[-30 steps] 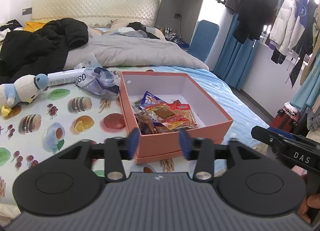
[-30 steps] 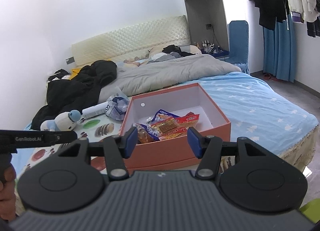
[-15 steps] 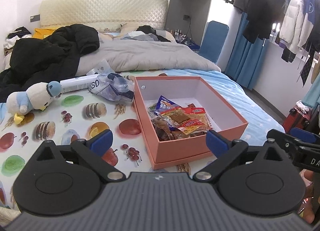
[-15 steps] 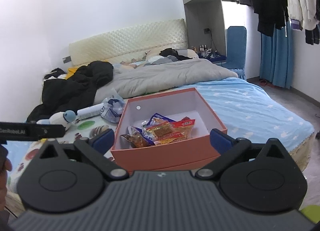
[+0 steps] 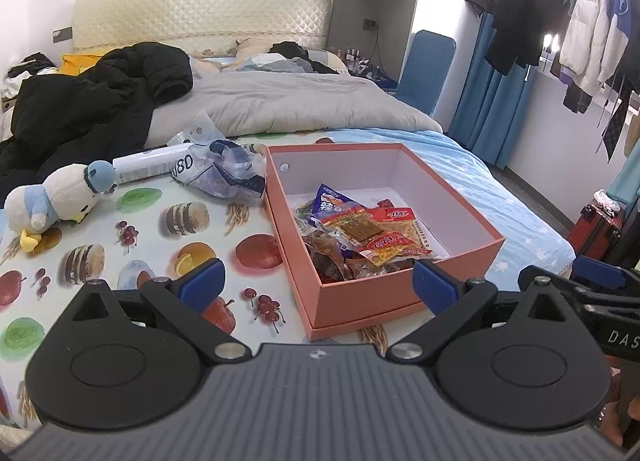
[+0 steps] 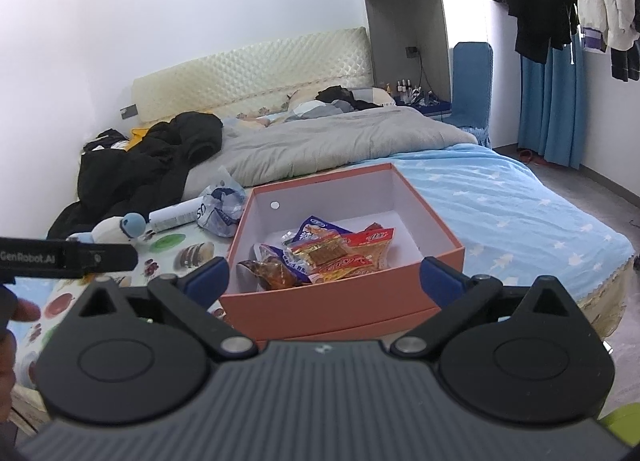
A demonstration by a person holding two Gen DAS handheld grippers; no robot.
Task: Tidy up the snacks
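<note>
A salmon-pink open box (image 5: 360, 303) (image 6: 340, 309) stands on the bed's printed cloth. Inside it, several snack packets (image 5: 368, 229) (image 6: 328, 253) lie in a loose heap toward the near left; the far right of its floor is bare. My left gripper (image 5: 317, 286) hovers just short of the box's near left corner, open wide with nothing between its blue pads. My right gripper (image 6: 325, 276) faces the box's front wall, also open wide and holding nothing.
Left of the box lie a crumpled plastic bag (image 5: 228, 177), a white tube (image 5: 152, 165) and a plush bird (image 5: 52, 197). A black jacket (image 5: 100, 101) and grey duvet (image 5: 280, 101) fill the far bed. A red suitcase (image 5: 596, 229) and hanging clothes stand at the right.
Both grippers' jaws have spread from a narrow gap to wide open. The left gripper has shifted slightly, so the box sits further right in its view. Nothing was picked up.
</note>
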